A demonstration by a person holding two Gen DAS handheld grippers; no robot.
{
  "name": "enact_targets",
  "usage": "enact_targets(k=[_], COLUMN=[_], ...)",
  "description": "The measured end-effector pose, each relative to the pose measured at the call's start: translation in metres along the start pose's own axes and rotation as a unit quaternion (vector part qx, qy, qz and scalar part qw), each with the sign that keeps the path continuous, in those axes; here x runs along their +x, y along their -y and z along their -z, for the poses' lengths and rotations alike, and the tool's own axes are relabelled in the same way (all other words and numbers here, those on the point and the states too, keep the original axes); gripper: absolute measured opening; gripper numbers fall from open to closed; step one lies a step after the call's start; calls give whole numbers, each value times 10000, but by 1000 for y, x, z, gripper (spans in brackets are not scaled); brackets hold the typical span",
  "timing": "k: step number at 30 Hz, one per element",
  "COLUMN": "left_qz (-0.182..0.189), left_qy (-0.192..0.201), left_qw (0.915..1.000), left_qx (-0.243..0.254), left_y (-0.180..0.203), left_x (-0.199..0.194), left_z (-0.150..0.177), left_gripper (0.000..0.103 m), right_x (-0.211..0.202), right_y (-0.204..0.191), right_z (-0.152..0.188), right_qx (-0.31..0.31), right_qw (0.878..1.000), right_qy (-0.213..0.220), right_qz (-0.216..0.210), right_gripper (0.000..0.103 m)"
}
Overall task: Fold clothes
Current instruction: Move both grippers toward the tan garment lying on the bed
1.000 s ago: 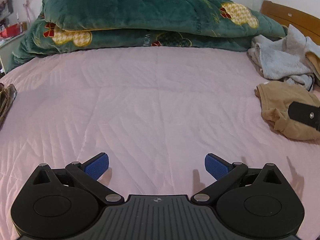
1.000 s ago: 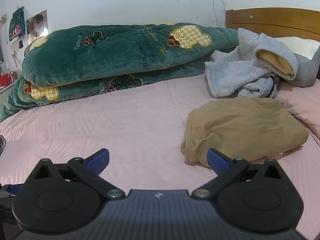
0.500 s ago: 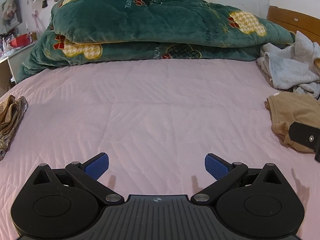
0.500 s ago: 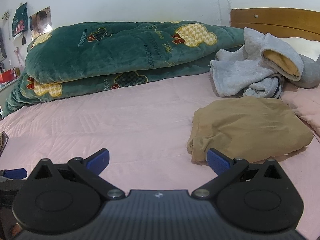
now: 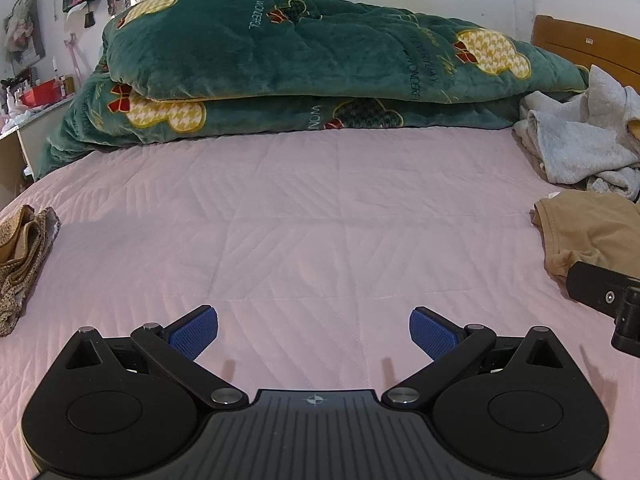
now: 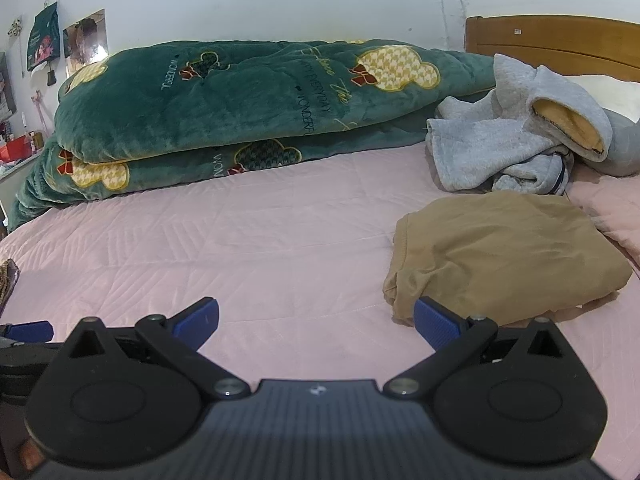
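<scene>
A folded tan garment [image 6: 504, 252] lies on the pink bed sheet [image 6: 248, 248] at the right; its left end [image 5: 592, 236] shows in the left wrist view. Behind it sits a crumpled grey hoodie [image 6: 516, 132], also seen as a grey heap [image 5: 580, 140]. A brown patterned garment [image 5: 24, 256] lies at the sheet's left edge. My left gripper [image 5: 313, 332] hovers open over bare sheet, holding nothing. My right gripper [image 6: 316, 322] is open too, its right fingertip just in front of the tan garment's near edge. Part of the right gripper's body [image 5: 604, 296] shows at the left view's right edge.
A thick green quilt [image 5: 304, 64], folded double, fills the back of the bed. A wooden headboard [image 6: 556, 44] and a pillow [image 6: 604, 92] stand at the far right. A desk with small items [image 5: 32, 100] is at the far left.
Both grippers have drawn back and tilted up a little, so more of the wall and quilt shows. The brown patterned garment has come further into the left view. Both stay open.
</scene>
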State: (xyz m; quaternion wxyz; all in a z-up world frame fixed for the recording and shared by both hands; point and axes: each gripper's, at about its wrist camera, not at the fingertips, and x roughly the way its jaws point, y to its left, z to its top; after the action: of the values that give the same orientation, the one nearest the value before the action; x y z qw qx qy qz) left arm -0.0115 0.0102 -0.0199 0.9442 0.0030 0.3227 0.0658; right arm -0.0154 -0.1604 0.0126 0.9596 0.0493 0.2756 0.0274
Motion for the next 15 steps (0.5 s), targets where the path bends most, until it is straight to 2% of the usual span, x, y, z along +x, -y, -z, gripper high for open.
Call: enact_targets(k=[10, 15], left_qz=[-22, -27], left_qy=[-19, 35], left_qw=[10000, 9999], left_qx=[13, 114], left_y=[-4, 9], left_x=[0, -1], left_z=[-1, -1], left_gripper=[103, 103], right_x=[0, 1], right_y=[1, 5], right_z=[1, 1], right_qx=[45, 47], right_qw=[10000, 10000], right_qy=[13, 14], right_qz=[-5, -11], right_gripper=[103, 103])
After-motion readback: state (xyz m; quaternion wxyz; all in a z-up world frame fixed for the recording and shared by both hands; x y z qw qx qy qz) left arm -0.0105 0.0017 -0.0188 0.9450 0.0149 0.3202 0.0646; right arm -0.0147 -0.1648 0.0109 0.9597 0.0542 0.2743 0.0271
